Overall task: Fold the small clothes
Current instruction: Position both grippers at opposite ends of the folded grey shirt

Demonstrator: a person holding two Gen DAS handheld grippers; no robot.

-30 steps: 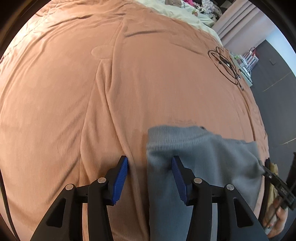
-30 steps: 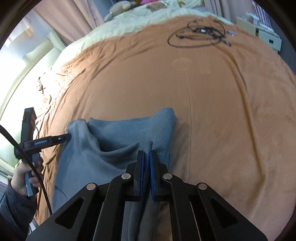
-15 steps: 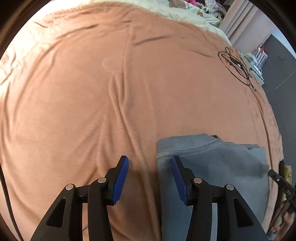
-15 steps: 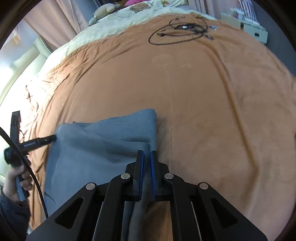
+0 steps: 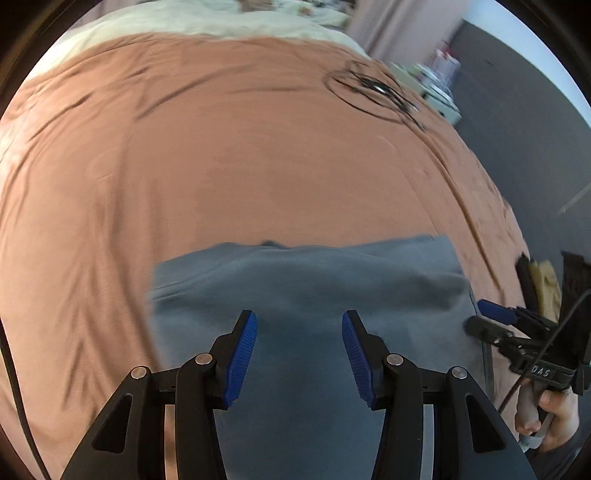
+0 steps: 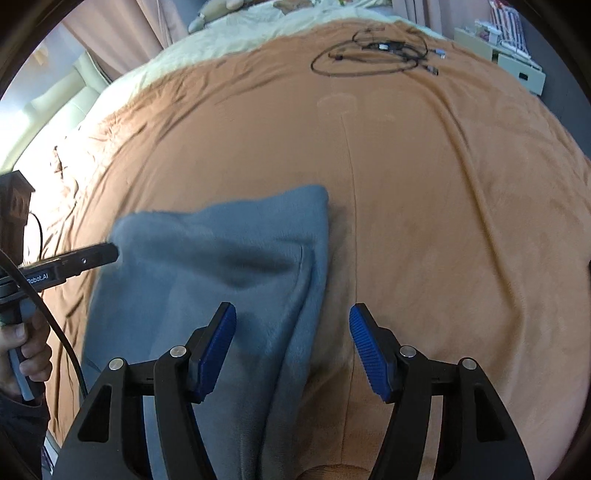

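Right hand-held gripper: jaws have just been opening and now stand wide apart. The right edge of the grey garment lies between the ribbed blue pads, but neither pad presses on it. Black angular fingers, silver pivot screws.

Left hand-held gripper: jaws apart, nothing clamped; it hangs over the middle of the grey garment with cloth visible below the gap. Same ribbed blue pads. From the right wrist view its black tip sits at the garment's left edge; whether it touches is unclear. A hand grips its handle, and a black cable runs down beside it.

Garment: soft fleece-like knit, matte grey-blue, roughly rectangular, lying flat on the bed near its close edge, with a fold ridge and a stitched seam along its right side. Left wrist view is motion-blurred.

Bed cover: orange-brown plush blanket, shallow creases, one long seam line running away from the camera. Far side: a loose coil of black cables on the blanket, well apart from the garment. Beyond it, cream bedding and curtains.
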